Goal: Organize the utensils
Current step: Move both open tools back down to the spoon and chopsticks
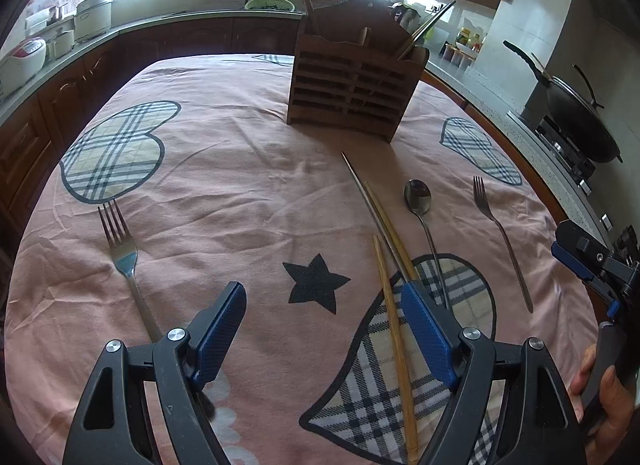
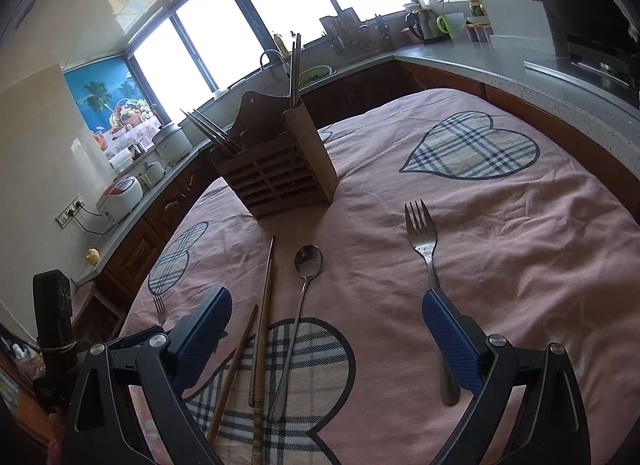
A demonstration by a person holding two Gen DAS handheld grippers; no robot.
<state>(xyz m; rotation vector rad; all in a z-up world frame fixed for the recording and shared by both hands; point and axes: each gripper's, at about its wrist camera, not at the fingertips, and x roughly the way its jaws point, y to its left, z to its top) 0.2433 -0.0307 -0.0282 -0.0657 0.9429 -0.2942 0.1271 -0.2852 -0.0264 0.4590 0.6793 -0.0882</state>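
From the left wrist camera, the left gripper [image 1: 322, 303] is spread wide and holds nothing, hovering low over the pink tablecloth [image 1: 248, 193] with plaid hearts. Just outside its left finger [image 1: 218, 339] a fork [image 1: 122, 249] lies with tines pointing away, its handle running under that finger's base. Between the fingers, close to the right finger [image 1: 428, 335], a wooden chopstick [image 1: 394, 339] lies lengthwise; a second wooden chopstick [image 1: 386, 221] and a thin metal chopstick [image 1: 370, 207] stretch ahead of that fingertip, side by side and touching. Beyond the right finger lie a spoon [image 1: 420, 201] and, further right, a slim fork [image 1: 500, 233]. Straight ahead, well past the fingertips, stands the wooden utensil holder [image 1: 352, 85], with chopsticks upright in it. At the far right edge the right gripper [image 1: 588, 257] shows, its hand [image 1: 604, 397] on the handle. From the right wrist camera, the right gripper [image 2: 326, 313] is likewise wide apart and empty. The slim fork [image 2: 426, 253] lies by the right finger [image 2: 450, 339], its handle passing behind that pad. Between the fingers lie the spoon [image 2: 306, 289] and, nearer the left finger [image 2: 202, 335], the three chopsticks [image 2: 264, 329]. The utensil holder [image 2: 280, 169] stands ahead of the fingertips, slightly left, and the other fork [image 2: 160, 309] peeks beyond the left finger
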